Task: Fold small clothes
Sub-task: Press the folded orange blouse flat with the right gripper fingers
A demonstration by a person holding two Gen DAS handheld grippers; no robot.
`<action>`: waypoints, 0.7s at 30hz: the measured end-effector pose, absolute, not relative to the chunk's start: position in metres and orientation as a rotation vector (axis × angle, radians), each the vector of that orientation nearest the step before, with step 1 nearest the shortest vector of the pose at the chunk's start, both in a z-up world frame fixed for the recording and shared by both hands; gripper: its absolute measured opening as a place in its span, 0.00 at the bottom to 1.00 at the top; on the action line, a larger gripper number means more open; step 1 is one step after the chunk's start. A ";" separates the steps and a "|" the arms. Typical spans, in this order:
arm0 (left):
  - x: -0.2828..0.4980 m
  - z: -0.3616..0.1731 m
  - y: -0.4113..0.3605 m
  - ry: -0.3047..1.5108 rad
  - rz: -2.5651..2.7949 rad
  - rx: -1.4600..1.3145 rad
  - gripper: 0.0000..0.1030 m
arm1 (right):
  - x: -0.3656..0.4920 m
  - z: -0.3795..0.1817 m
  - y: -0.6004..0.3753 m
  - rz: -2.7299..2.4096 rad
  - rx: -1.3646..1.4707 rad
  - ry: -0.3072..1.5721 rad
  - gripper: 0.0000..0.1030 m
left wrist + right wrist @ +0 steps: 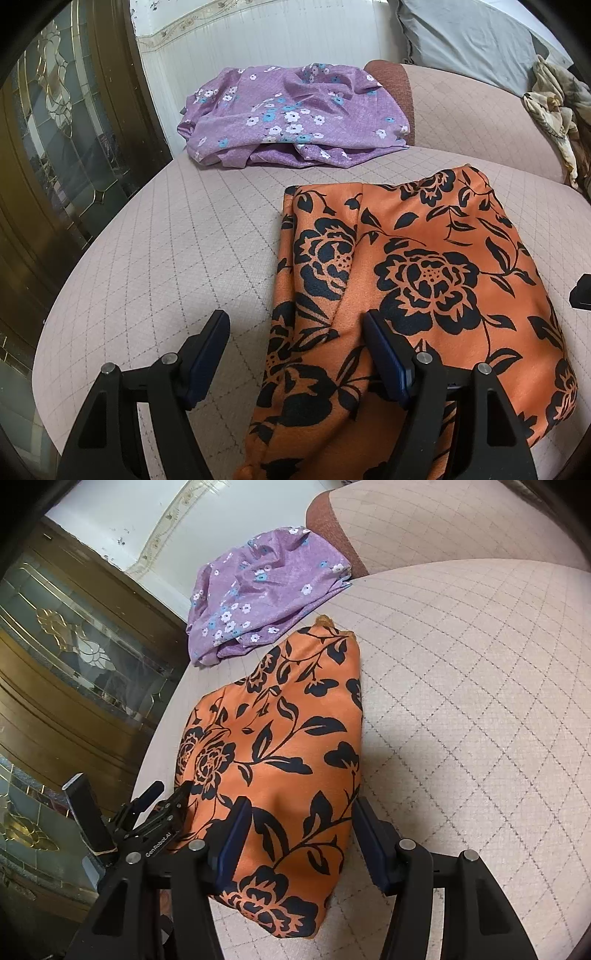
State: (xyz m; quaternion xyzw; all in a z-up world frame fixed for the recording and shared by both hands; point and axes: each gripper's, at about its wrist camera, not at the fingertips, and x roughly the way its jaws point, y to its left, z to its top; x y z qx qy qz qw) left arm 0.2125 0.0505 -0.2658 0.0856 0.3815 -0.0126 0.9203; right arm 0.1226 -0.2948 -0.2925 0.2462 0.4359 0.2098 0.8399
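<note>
While your left gripper (295, 354) and right gripper (301, 834) hover with fingers apart, the orange garment (280, 738) lies folded near the purple garment (291, 114).

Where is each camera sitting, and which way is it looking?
Left wrist: on the left gripper, facing forward over the cushion; its open fingers straddle the orange cloth's edge.
Right wrist: on the right gripper, open around the orange cloth; the left gripper shows alongside.
Both share the orange cloth and the purple cloth.
</note>
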 end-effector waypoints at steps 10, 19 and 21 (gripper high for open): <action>0.212 -0.264 0.051 0.784 -0.032 0.169 0.73 | 0.123 -0.291 -0.297 0.468 0.565 0.908 0.65; 0.213 -0.248 0.049 0.769 -0.064 0.158 0.73 | 0.135 -0.301 -0.300 0.463 0.603 0.931 0.66; 0.217 -0.245 0.050 0.790 -0.098 0.141 0.73 | 0.138 -0.303 -0.303 0.459 0.617 0.935 0.66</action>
